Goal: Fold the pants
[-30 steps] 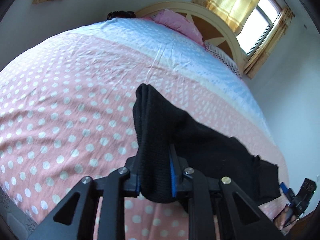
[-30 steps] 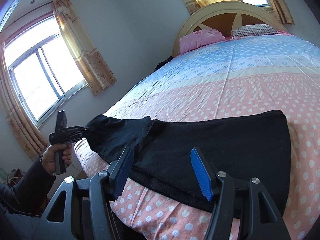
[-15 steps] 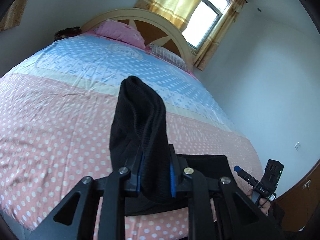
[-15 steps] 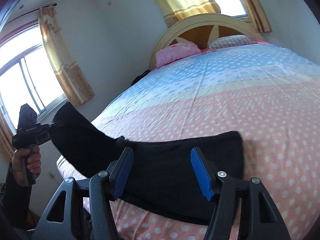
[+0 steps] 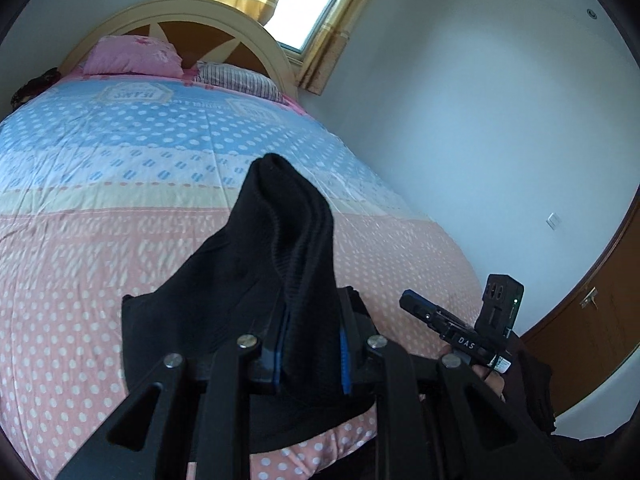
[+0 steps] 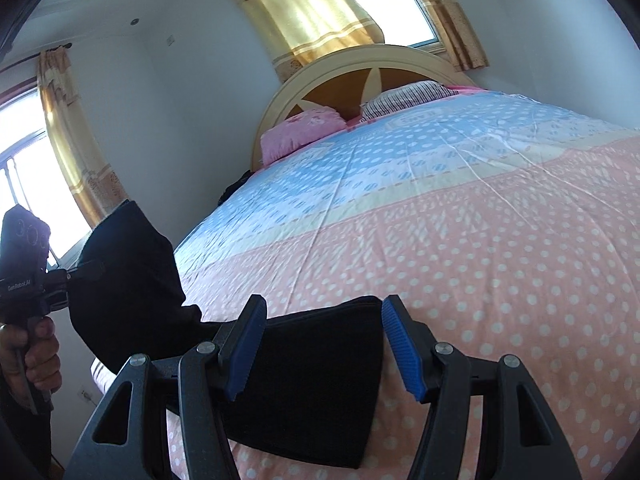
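left gripper (image 5: 310, 354): fingers (image 5: 280, 350) nearly together, clamped on a bunched black fold of the pants (image 5: 280, 264); cloth sticks up past the tips in a peak.
right gripper (image 6: 320, 346): blue-padded fingers (image 6: 402, 348) well apart, nothing between the pads; they hang above the pants, contact not clear.
pants: black; one end lifted off the bed by the left gripper at the left of the right wrist view (image 6: 124, 280), the rest lies flat on the bed near its foot edge (image 6: 316, 380), right-hand end a straight edge under the right gripper.
hands: left hand (image 6: 30, 356) on its gripper's handle, beside the bed's left side; right hand (image 5: 494, 380) partly seen behind its gripper.
bed (image 6: 500, 260): pink dotted cover near, blue band further; wide bare cover beyond the pants and to their right.
edges: foot edge just below the pants; headboard (image 6: 360, 76) and pillows (image 6: 300, 134) far; wall (image 5: 460, 140) close along the bed's right side.
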A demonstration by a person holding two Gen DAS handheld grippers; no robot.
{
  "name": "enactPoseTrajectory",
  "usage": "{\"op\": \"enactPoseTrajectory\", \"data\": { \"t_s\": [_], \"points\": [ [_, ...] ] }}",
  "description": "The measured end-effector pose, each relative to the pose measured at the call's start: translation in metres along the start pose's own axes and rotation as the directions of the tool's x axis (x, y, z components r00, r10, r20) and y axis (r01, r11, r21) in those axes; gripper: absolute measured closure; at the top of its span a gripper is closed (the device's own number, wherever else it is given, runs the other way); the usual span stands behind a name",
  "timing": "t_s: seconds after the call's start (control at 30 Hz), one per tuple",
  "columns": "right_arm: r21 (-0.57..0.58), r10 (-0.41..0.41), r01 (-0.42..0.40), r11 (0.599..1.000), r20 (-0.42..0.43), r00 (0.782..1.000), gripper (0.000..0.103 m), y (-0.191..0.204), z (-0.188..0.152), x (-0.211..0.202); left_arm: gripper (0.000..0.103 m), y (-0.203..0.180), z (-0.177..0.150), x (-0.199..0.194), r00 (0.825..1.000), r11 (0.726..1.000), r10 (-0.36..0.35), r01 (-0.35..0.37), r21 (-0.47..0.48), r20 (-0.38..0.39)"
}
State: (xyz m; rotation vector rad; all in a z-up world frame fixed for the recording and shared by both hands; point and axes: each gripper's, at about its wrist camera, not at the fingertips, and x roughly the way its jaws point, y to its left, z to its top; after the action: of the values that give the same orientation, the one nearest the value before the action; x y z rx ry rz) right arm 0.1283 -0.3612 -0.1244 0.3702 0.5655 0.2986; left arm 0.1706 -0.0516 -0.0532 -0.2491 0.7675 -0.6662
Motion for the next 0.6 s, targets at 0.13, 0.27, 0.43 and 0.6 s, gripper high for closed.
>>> {"op": "enactPoseTrajectory", "data": {
  "t_s": [0.13,0.27,0.43,0.6],
  "points": [
    [0.026,-0.013,0.013,1.000,-0.012,1.000,0.041,-0.010,0.001,0.004,0.082,-0.013,-0.003,0.037,0.997,1.000,0.002,0.000,0.030,-0.072],
    [0.061,-0.016,0.017,0.998,-0.025,1.000,0.041,-0.020,0.000,0.006,0.082,-0.020,-0.014,0.081,0.988,0.998,0.029,-0.020,0.060,-0.153],
    [0.104,-0.027,0.031,0.994,-0.045,0.999,0.041,-0.033,-0.002,0.013,0.082,-0.033,-0.039,0.123,0.964,0.993,0.079,-0.053,0.107,-0.254],
    [0.145,-0.012,0.022,0.989,-0.069,0.998,0.041,-0.041,-0.005,0.018,0.082,-0.049,-0.049,0.144,0.951,0.983,0.125,-0.080,0.165,-0.283]
  ]
}}
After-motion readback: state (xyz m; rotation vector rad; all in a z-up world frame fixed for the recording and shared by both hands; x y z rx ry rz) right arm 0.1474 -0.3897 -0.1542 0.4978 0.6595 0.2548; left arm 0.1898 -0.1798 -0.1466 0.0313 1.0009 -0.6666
